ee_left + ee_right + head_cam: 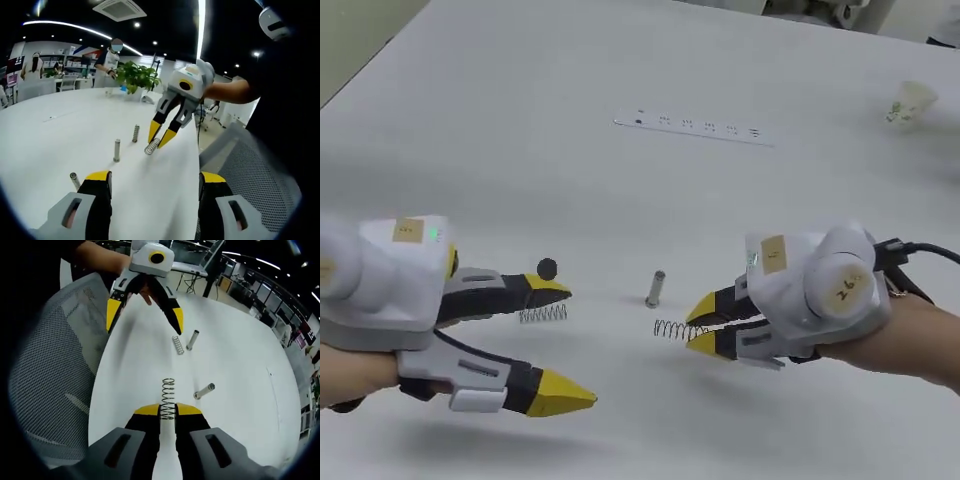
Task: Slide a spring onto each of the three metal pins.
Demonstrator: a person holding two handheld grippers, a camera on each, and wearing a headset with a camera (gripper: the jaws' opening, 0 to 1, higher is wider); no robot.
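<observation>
My right gripper (698, 328) is shut on one end of a spring (668, 328), which sticks out past the jaws (168, 390) just above the white table (620, 200). A metal pin (655, 288) stands upright just beyond the spring's free end. A second pin (547, 268) stands by the upper jaw of my left gripper (560, 345), which is open and holds nothing. A loose spring (542, 314) lies on the table between its jaws. In the left gripper view, two pins (74, 179) (116, 150) and a coiled upright piece (135, 133) stand in a row.
A white power strip (690, 127) lies at the far middle of the table, and a paper cup (910, 103) stands at the far right. A mesh chair (55, 375) sits off the table's near edge. People and a potted plant (137, 76) are beyond the table.
</observation>
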